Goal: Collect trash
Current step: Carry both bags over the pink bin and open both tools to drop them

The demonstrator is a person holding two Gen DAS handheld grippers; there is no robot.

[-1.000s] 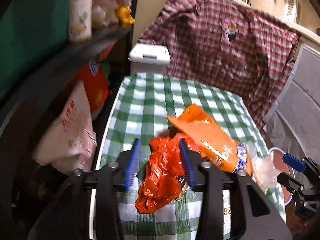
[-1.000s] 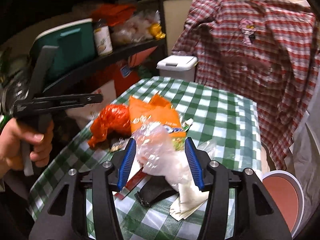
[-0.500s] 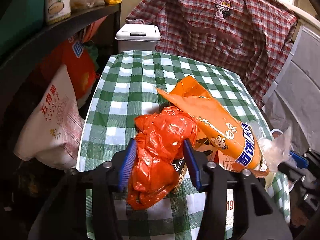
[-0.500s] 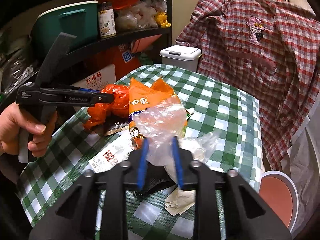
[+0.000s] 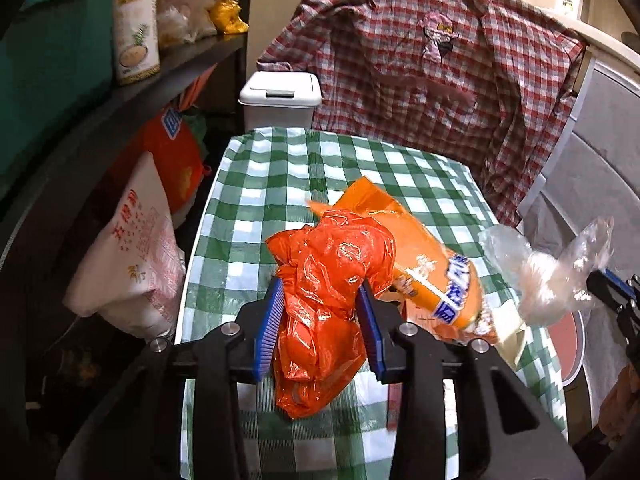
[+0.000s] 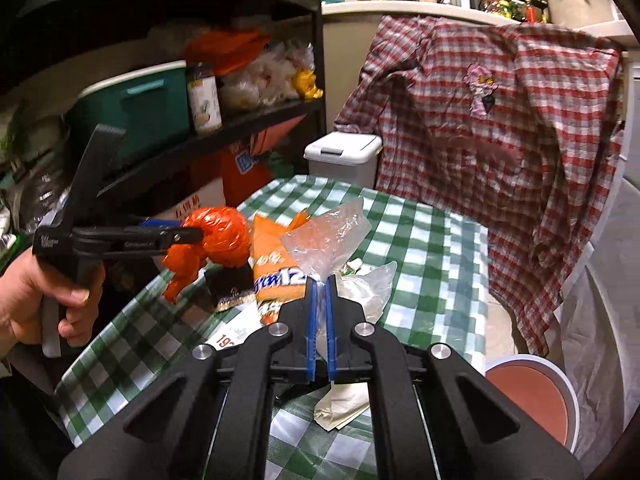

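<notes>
My left gripper [image 5: 320,286] has a crumpled orange plastic bag [image 5: 332,264] between its blue pads, which press on it as the jaws keep closing. The bag hangs clear of the green checked table [image 5: 280,176]. In the right wrist view the same left gripper [image 6: 196,234] holds the orange bag [image 6: 220,236] up at the left. My right gripper [image 6: 320,280] is shut on a clear plastic bag [image 6: 324,240], raised above the table; the clear bag [image 5: 548,276] also shows at the right of the left wrist view. An orange snack packet [image 5: 432,264] lies on the table between them.
A black wrapper [image 6: 228,284], another clear bag [image 6: 368,292] and crumpled paper [image 6: 340,404] lie on the table. A white lidded bin [image 5: 280,96] stands behind its far end, a plaid shirt [image 5: 420,64] hangs at the right, and a round red-topped container [image 6: 528,396] sits lower right. Stocked shelves [image 6: 240,128] line the left.
Both grippers closed on their bags and rose: the left lifted the orange bag off the table, the right pinched the clear bag and raised it.
</notes>
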